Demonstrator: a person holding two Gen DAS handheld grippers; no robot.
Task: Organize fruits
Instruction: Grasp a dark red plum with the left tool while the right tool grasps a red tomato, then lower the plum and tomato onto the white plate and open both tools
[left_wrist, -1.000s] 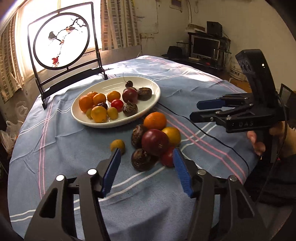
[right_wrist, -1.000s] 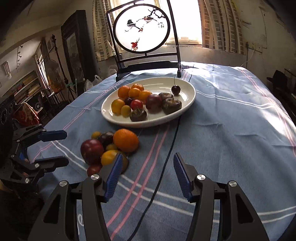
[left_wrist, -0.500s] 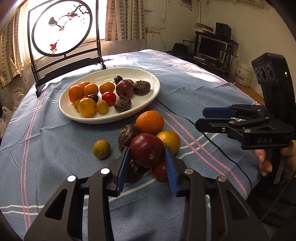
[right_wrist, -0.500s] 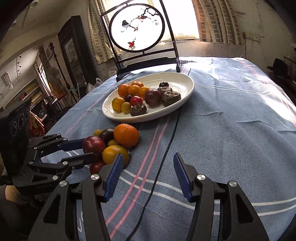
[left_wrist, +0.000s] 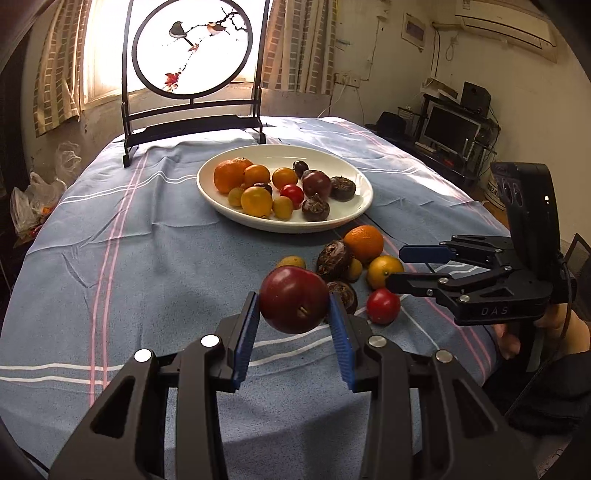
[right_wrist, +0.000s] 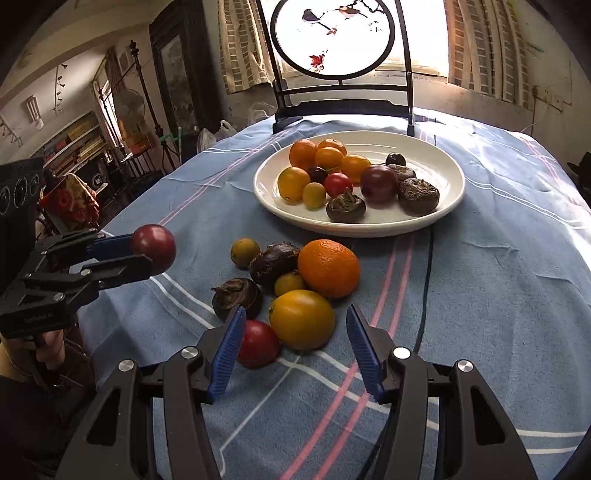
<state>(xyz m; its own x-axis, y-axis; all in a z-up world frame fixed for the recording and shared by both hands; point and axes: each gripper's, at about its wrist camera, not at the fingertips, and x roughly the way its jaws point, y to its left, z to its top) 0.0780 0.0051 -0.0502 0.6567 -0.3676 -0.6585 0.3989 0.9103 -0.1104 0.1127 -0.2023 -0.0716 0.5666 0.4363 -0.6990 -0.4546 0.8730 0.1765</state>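
Observation:
My left gripper (left_wrist: 293, 314) is shut on a dark red plum (left_wrist: 294, 305) and holds it above the blue cloth; it also shows in the right wrist view (right_wrist: 153, 248). My right gripper (right_wrist: 295, 332) is open, its fingers on either side of a yellow-orange fruit (right_wrist: 302, 319); it shows from the side in the left wrist view (left_wrist: 406, 267). A loose pile lies on the cloth: an orange (right_wrist: 328, 268), a small red tomato (right_wrist: 256, 344), dark brown fruits (right_wrist: 274, 261) and small yellow ones (right_wrist: 244, 252). A white plate (left_wrist: 354, 218) behind holds several fruits.
A round painted screen on a black stand (left_wrist: 192, 51) stands at the table's far edge. A black cable (right_wrist: 428, 266) runs across the cloth right of the pile. The table edge drops off at left and right.
My left gripper closed on the dark red plum in the pile and lifted it off the cloth. My right gripper moved in over the yellow-orange fruit, staying open.

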